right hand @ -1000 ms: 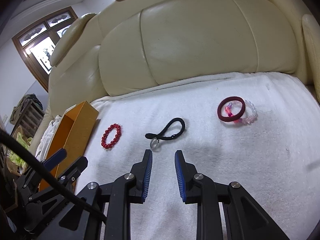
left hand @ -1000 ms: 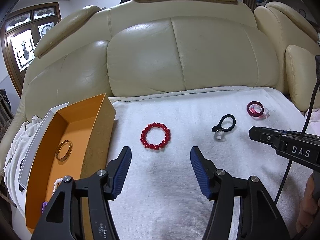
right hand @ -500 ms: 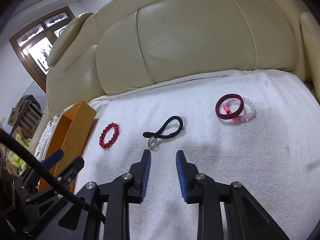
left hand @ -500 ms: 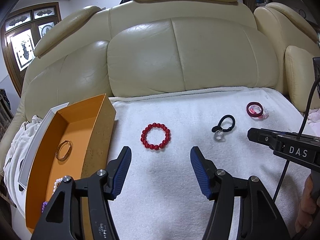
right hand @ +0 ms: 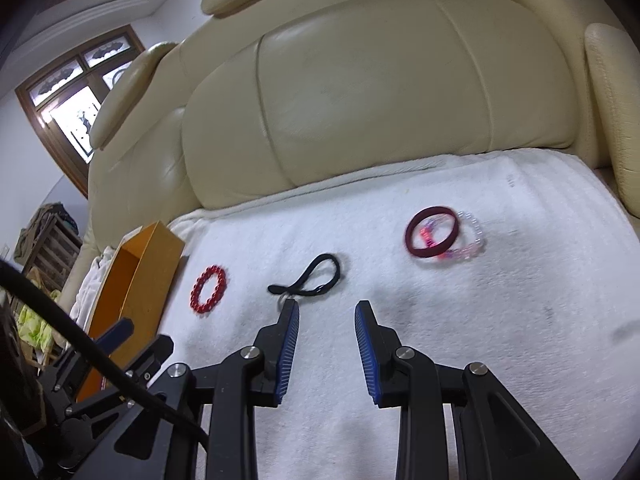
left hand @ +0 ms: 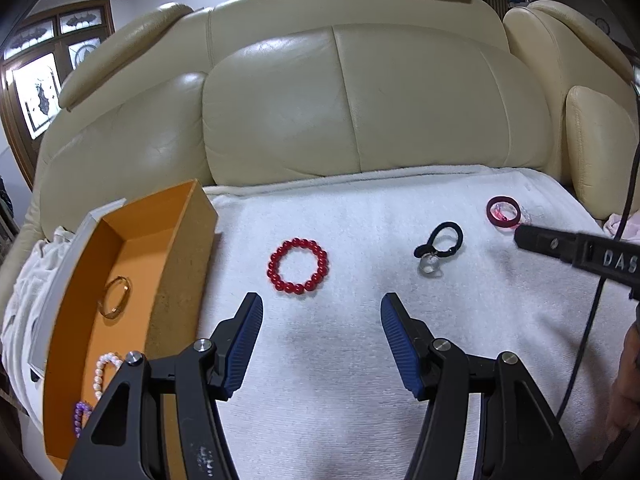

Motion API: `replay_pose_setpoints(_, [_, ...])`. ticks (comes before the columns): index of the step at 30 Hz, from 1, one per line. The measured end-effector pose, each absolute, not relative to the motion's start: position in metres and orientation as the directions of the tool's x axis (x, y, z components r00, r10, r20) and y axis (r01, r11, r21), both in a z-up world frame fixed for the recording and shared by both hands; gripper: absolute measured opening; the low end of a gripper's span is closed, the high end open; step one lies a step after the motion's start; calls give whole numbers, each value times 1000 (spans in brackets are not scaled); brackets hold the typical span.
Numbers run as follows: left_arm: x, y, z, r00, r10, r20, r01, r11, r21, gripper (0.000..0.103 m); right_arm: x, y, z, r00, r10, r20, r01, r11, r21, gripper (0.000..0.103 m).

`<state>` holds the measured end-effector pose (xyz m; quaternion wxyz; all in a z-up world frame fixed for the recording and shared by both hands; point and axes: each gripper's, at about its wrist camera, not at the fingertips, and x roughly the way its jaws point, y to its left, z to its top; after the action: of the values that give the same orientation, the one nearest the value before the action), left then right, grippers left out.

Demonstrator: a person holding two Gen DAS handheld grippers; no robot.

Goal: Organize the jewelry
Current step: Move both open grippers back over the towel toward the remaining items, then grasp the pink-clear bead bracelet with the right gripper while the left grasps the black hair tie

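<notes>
— On the towel (left hand: 360,360): what's loose?
— One red bead bracelet (left hand: 298,266), one black hair tie (left hand: 440,242), one maroon band (left hand: 504,215). Box (left hand: 188,264): three bracelets.
— Grippers?
— Left gripper (left hand: 322,312) wide, right gripper (right hand: 326,314) narrower; both empty.

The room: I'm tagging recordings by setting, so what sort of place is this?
Most likely a home living room. The work surface is a white towel spread over the seat of a cream leather sofa, and a wood-framed window with decorative glass sits in the wall behind it.
</notes>
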<state>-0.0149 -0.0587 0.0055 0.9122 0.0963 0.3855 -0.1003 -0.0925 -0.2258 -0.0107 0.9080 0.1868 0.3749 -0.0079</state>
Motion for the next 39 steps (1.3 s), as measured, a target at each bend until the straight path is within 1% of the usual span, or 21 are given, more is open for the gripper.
replay_pose_setpoints(7, [-5, -57, -6, 618, -184, -764, 305, 952, 17, 62, -93, -260, -9, 721, 87, -687, 236, 902, 362, 32])
replay_pose_setpoints(14, [0, -56, -13, 594, -189, -782, 311, 950, 7, 62, -92, -290, -14, 699, 75, -711, 308, 866, 394, 32])
replay_pose_setpoints(20, [-2, -62, -17, 582, -208, -786, 332, 943, -4, 62, -98, -324, -19, 698, 76, -712, 373, 810, 453, 32])
replay_pose_setpoints(27, [6, -74, -18, 582, -268, -768, 364, 930, -49, 62, -92, -357, -29, 710, 87, -699, 422, 741, 522, 32])
replay_pose_setpoints(31, [16, -90, -17, 589, -329, -739, 404, 911, -83, 62, -77, -358, -30, 709, 80, -701, 419, 752, 509, 32])
replay_pose_setpoints(34, [23, -102, -18, 572, -378, -728, 438, 891, -119, 62, -62, -353, -32, 694, 60, -717, 422, 774, 473, 32])
replay_pose_setpoints(37, [30, -110, -19, 560, -427, -710, 466, 871, -157, 62, -47, -345, -36, 655, 8, -756, 442, 807, 392, 31])
replay_pose_setpoints(39, [35, -115, -20, 557, -435, -707, 469, 868, -165, 62, -39, -342, -41, 636, -8, -772, 446, 820, 359, 31])
